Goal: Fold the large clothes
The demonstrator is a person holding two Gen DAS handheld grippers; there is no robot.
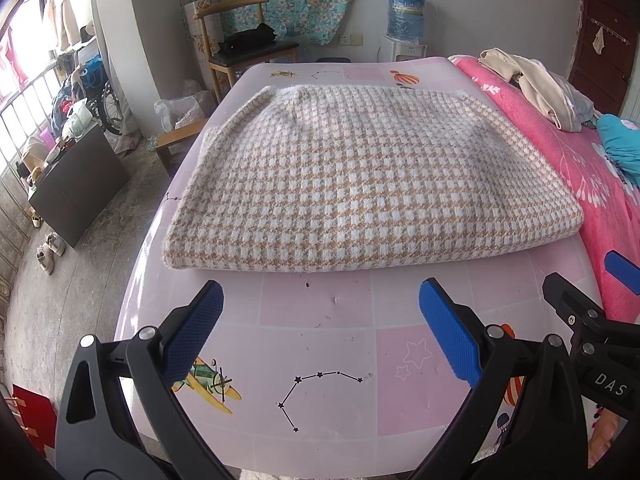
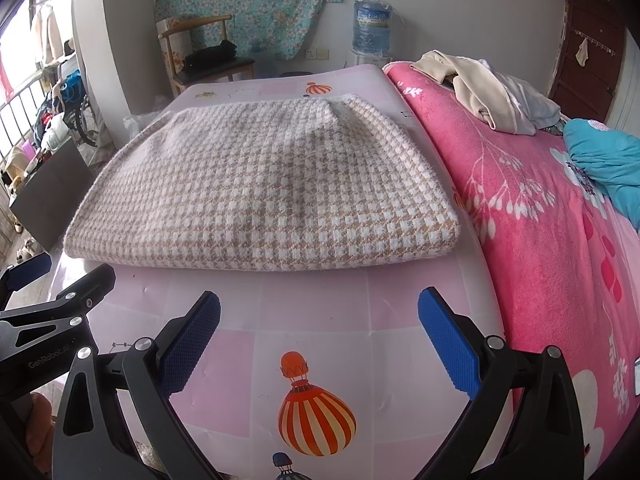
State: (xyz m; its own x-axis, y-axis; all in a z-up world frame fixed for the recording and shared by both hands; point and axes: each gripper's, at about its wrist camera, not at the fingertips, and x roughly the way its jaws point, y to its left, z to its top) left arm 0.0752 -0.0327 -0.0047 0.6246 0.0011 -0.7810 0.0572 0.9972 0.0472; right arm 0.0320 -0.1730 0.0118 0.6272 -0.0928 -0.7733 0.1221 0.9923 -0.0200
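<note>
So both my tongs are spread wide right now and holding nothing. My left tongs (image 1: 320, 328) hang over the near strip of the desk (image 1: 320, 312), blue pads well apart, and my right tongs (image 2: 319, 332) do the same just beside them, with its tip poking into the right edge of the left camera's view.

The one checked garment (image 1: 360, 176) sits folded into a thick, roughly rectangular stack in the middle of the desk. It's a fuzzy beige-and-white houndstooth knit. Its near edge is a rounded fold running across in front of both tongs, apart from the fingertips, with a bare band of pink desk between. The right corner of that fold lies near the desk's right side, close to the pink blanket (image 2: 540, 220) on the bed next to it. The left edge of the stack stops short of the desk's left rim, so there's a slim bare margin there, and past that rim it drops straight to the floor. There's also some bare desk beyond the far edge of the stack.

Counting stuff: one folded garment on the desk, two tongs, one cream-coloured clothes heap (image 2: 480, 92) on the blanket, and one teal cloth (image 2: 604, 160) further right on the bed. Behind the desk there's one wooden chair (image 1: 244, 48) with something black on its seat, and one water jug (image 1: 406, 14) on a dispenser against the wall.
</note>
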